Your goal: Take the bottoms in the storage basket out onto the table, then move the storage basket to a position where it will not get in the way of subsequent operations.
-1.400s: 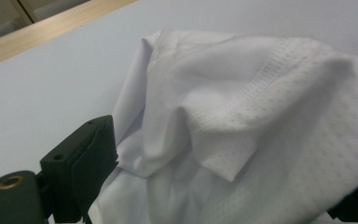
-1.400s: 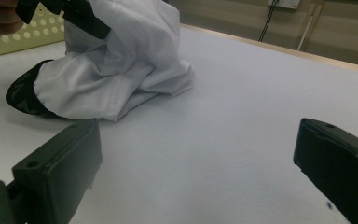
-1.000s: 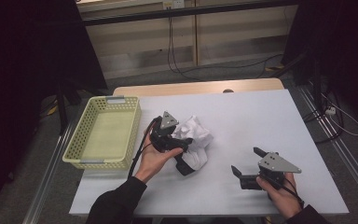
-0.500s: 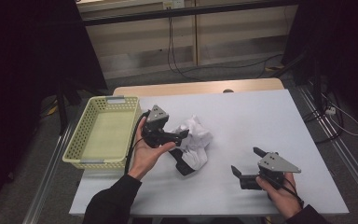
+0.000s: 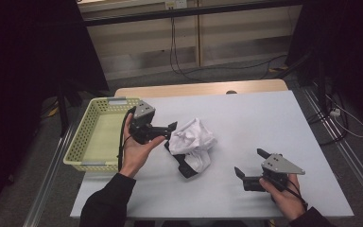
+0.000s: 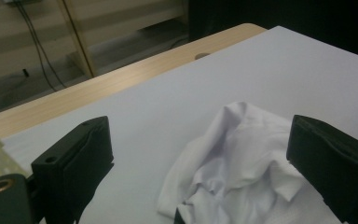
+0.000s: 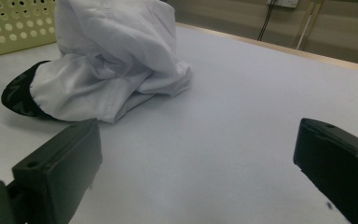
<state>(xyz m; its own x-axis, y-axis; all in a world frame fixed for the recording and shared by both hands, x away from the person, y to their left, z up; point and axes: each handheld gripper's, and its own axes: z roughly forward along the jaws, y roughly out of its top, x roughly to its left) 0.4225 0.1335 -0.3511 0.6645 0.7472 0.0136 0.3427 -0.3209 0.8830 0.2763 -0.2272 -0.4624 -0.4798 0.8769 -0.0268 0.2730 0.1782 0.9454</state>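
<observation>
The left tool [image 5: 168, 131] hangs with its jaws spread, the crumpled white garment [image 5: 192, 144] just ahead of them on the counter [image 5: 264, 123]. The right tool [image 5: 246, 166] also stands wide apart, the cloth well off ahead and to its left. The garment looks light, soft and floppy; a raised fold at the near edge of the heap should give the surest pinch. The basket [image 5: 82, 142] lies behind the left tool.

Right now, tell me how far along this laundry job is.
Nothing looks done: the basket holds no clothing. In hand: the left claw is open beside the crumpled white garment, not gripping it. The right claw is open and apart on the table. Left: grasping the garment and moving it.
</observation>
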